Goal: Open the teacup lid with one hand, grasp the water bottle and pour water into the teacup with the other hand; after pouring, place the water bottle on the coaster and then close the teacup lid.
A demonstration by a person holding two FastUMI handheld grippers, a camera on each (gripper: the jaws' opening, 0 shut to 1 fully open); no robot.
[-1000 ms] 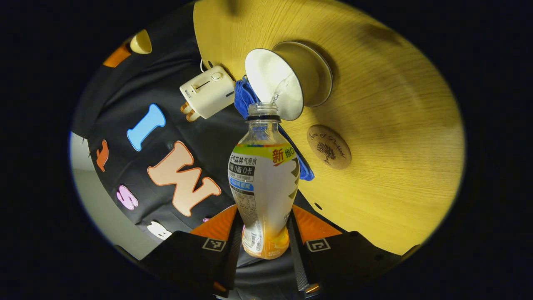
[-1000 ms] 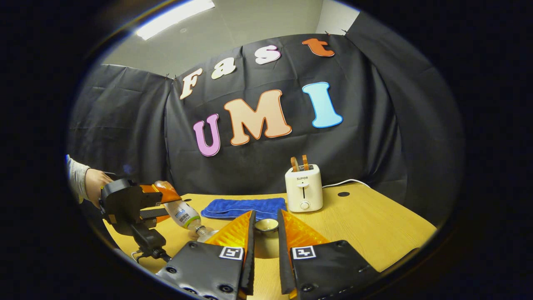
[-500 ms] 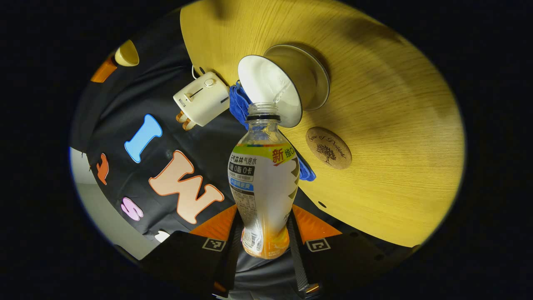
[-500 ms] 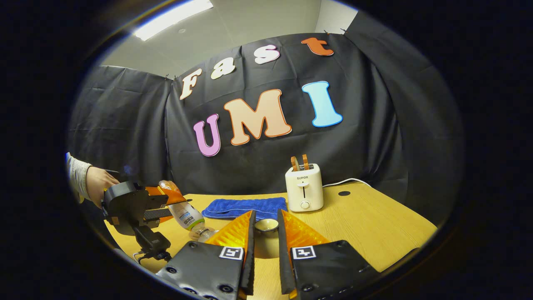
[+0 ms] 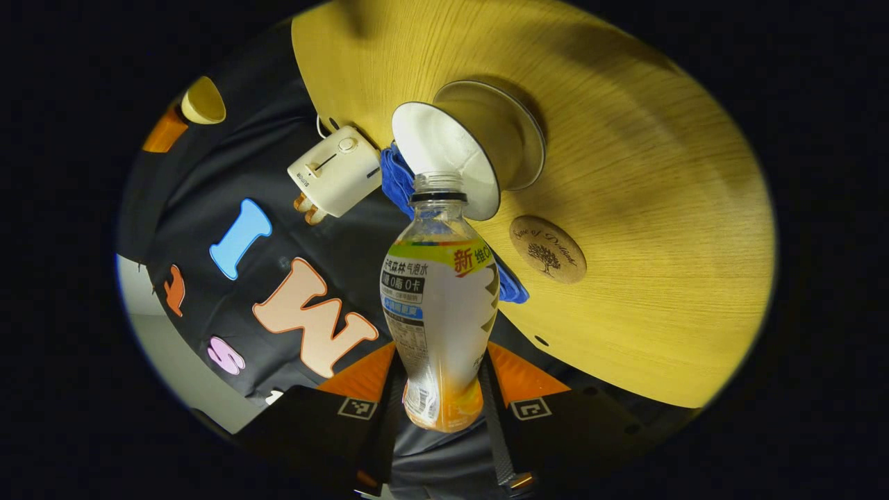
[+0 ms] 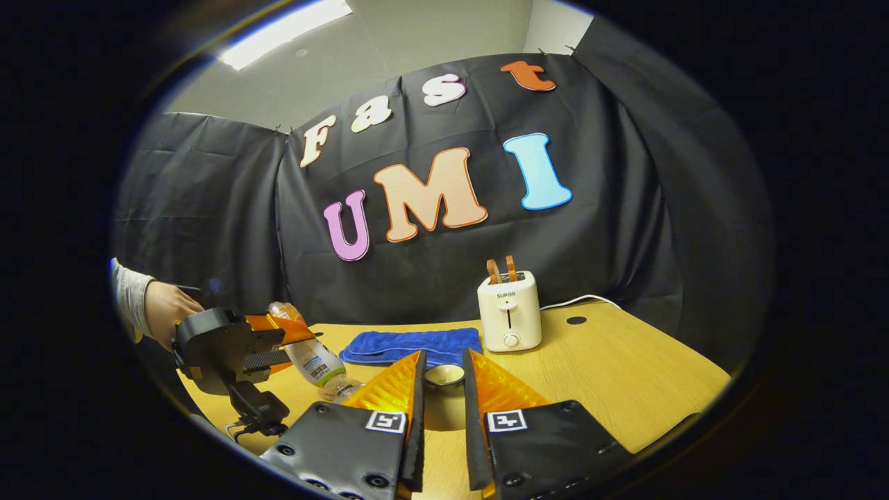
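Demo booth: black cloth wall [image 6: 208,208], wood table [image 6: 625,375] w/ toaster [image 6: 509,311].

Dim booth, bright ceiling light strip [image 6: 285,31] overhead, soft shadows on yellow wooden desk [image 5: 660,229], strong fisheye edge bending, focus sharp.

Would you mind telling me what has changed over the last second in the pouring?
The stream of water seen earlier at the mouth of the water bottle is gone, and the bottle has tipped slightly back up. The left gripper stays shut on it, its mouth over the teacup. The right gripper keeps holding the lid. The coaster and toaster have not moved.
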